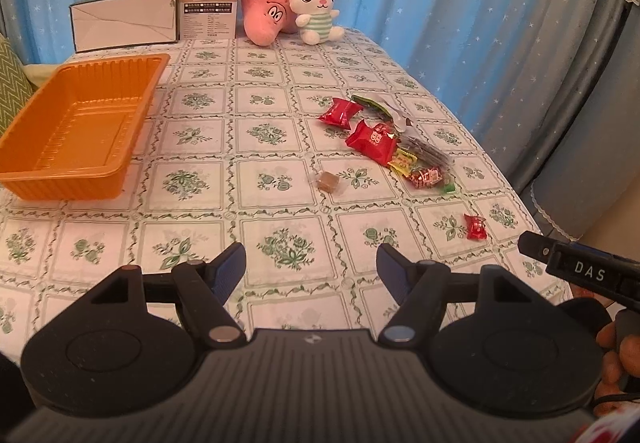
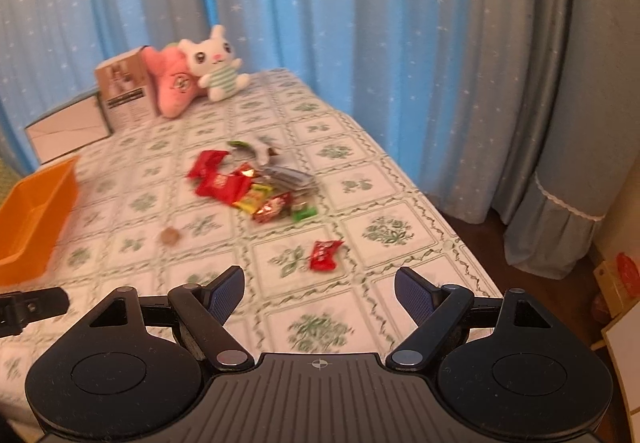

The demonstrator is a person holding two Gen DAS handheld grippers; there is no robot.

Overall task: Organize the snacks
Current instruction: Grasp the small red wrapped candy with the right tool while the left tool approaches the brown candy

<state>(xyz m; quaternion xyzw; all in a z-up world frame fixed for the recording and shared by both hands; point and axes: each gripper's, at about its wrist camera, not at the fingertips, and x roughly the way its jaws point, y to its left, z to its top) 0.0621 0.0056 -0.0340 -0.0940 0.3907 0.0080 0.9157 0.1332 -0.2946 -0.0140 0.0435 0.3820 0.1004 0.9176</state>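
A pile of wrapped snacks (image 1: pixel 394 147) lies on the right half of the table, with red, yellow and green packets; it also shows in the right wrist view (image 2: pixel 256 187). A small brown candy (image 1: pixel 327 181) (image 2: pixel 170 235) lies apart to the left. A lone red candy (image 1: pixel 475 227) (image 2: pixel 325 255) lies nearer. An empty orange tray (image 1: pixel 76 131) (image 2: pixel 32 211) stands at the left. My left gripper (image 1: pixel 311 267) is open and empty above the near table. My right gripper (image 2: pixel 319 293) is open and empty, just short of the lone red candy.
Two boxes (image 1: pixel 210 1) and two plush toys (image 1: pixel 288 5) stand at the table's far edge. Blue starred curtains hang behind. The table's right edge (image 2: pixel 460 235) drops to the floor. The right gripper's body (image 1: pixel 580 267) shows at the left wrist view's right.
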